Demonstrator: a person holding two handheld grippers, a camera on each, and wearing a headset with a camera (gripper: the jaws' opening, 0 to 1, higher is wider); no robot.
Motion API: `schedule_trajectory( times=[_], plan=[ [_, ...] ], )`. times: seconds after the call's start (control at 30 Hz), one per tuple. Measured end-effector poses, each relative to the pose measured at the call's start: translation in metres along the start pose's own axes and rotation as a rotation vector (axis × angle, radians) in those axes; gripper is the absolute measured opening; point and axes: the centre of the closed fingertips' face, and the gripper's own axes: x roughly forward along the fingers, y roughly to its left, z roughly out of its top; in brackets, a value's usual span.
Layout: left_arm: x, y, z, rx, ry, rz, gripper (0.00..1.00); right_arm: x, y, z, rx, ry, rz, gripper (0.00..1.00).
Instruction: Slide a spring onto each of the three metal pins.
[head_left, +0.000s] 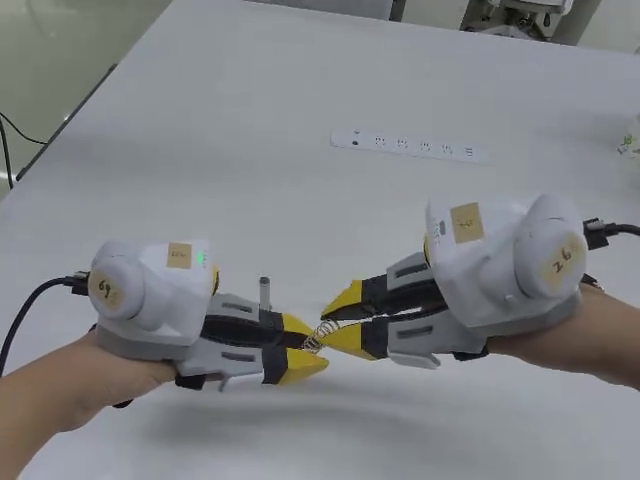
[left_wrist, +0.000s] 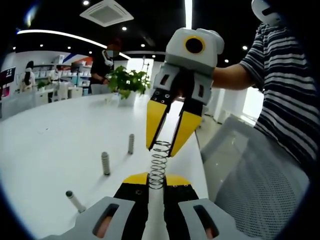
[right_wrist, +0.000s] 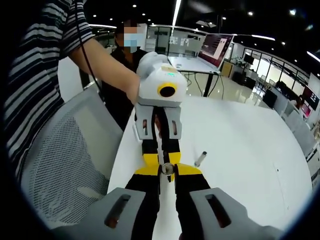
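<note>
1. The left claw (head_left: 308, 348) carries a tan sticker (head_left: 178, 255) on top and a round sticker (head_left: 105, 290) on its end. We cannot read the handwriting on either. Its jaws are almost together and pinch the left end of the spring (head_left: 317, 338).
2. In the left gripper view we count three metal pins in a row on the white worktop (head_left: 250, 120), to the left of the claws: a far one (left_wrist: 131, 144), a middle one (left_wrist: 105, 163) and a near one (left_wrist: 75, 201). In the head view, one pin stands upright just beyond the left claw.
3. We count one spring. Its long axis runs left to right, roughly level, bridging the two claws above the worktop.
4. The right claw (head_left: 326, 324) has an end label (head_left: 565, 262) that looks like "26", and a top label (head_left: 465, 222) we cannot read. Its jaws spread in a narrow V, with the tips on either side of the spring's right end. We cannot tell whether they press it.
5. One white power strip (head_left: 410, 145) lies far off, lengthwise left to right.
</note>
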Motion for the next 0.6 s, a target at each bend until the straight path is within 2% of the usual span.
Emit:
schedule_trajectory(
  times=[0.6],
  plan=[
    [-0.0011, -0.0008, 0.0006, 0.001, -0.003, 0.013, 0.02, 0.0107, 0.0005, 0.0115, -0.051, -0.044, -0.049, 0.07]
  ],
)
